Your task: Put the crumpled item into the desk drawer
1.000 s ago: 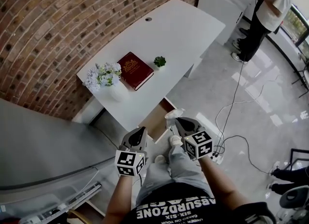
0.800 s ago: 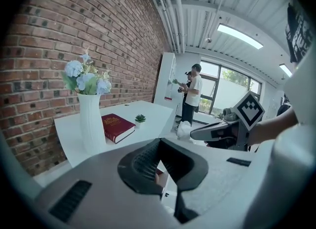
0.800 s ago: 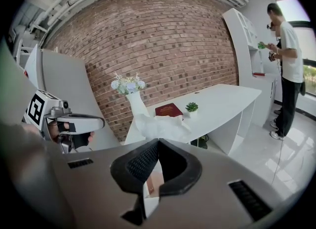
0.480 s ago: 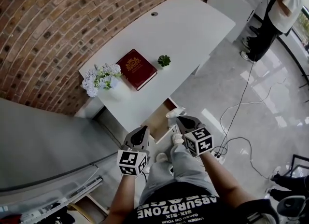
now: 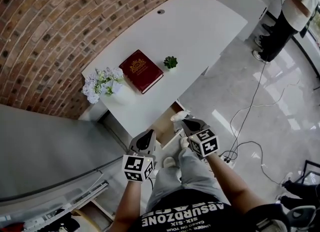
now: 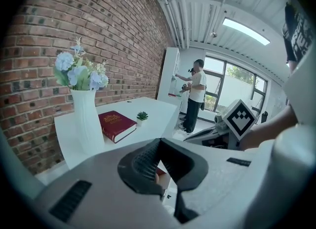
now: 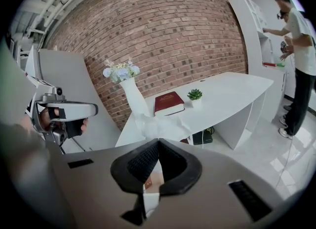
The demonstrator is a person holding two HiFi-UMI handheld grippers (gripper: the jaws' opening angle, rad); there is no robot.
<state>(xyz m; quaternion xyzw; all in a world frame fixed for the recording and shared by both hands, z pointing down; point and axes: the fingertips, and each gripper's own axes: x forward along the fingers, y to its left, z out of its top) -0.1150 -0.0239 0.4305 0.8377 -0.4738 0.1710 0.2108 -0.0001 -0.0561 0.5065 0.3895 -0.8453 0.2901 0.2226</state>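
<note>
The white desk (image 5: 200, 31) runs along the red brick wall (image 5: 50, 26), and its curved front edge faces the person. Below that edge a shallow wooden drawer (image 5: 165, 124) stands pulled out toward the person's knees. A grey partition (image 5: 45, 146) closes off the left side. To the right the glossy grey floor (image 5: 240, 101) lies open, crossed only by a thin black cable (image 5: 248, 96), and another person (image 5: 292, 3) stands well away by the far shelves.

The right gripper (image 5: 186, 122) has its fingers (image 7: 138, 164) pressed together on the crumpled white paper (image 7: 160, 125), which bunches out past their tips. From above, the wad sits over the right end of the open drawer; how high above it I cannot tell. The left gripper (image 5: 148, 135) hangs just left of the drawer, its fingers (image 6: 143, 161) closed on nothing.

On the desk stand a white vase of pale flowers (image 5: 120, 96), a dark red book (image 5: 142, 71) and a small green potted plant (image 5: 170, 62), all back from the front edge.
</note>
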